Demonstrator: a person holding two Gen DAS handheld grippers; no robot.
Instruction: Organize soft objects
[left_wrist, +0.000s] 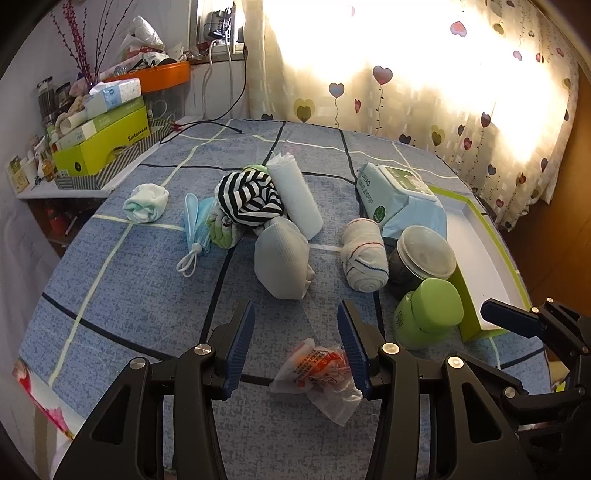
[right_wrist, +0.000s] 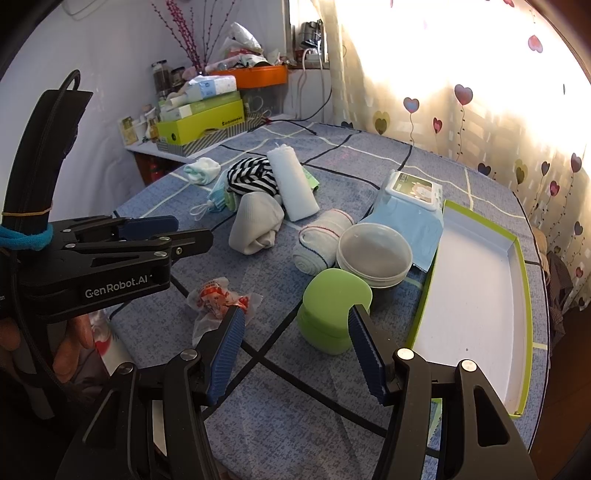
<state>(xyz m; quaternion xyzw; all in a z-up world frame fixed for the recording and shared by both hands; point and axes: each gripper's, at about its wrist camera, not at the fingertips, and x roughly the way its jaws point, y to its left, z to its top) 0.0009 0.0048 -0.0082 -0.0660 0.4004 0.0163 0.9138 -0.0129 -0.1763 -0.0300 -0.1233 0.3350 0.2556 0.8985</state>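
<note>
You held both grippers, left gripper (left_wrist: 297, 345) and right gripper (right_wrist: 297, 350), with fingers wide open and empty above the bed (left_wrist: 147, 280), apparently choosing among the rolled socks (left_wrist: 282, 258) heaped mid-bed beside the empty green-edged tray (right_wrist: 476, 295).

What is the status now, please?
Left gripper open, right gripper open, both empty. Socks and towels loose on bed; tray empty. Green jar near tray.
</note>
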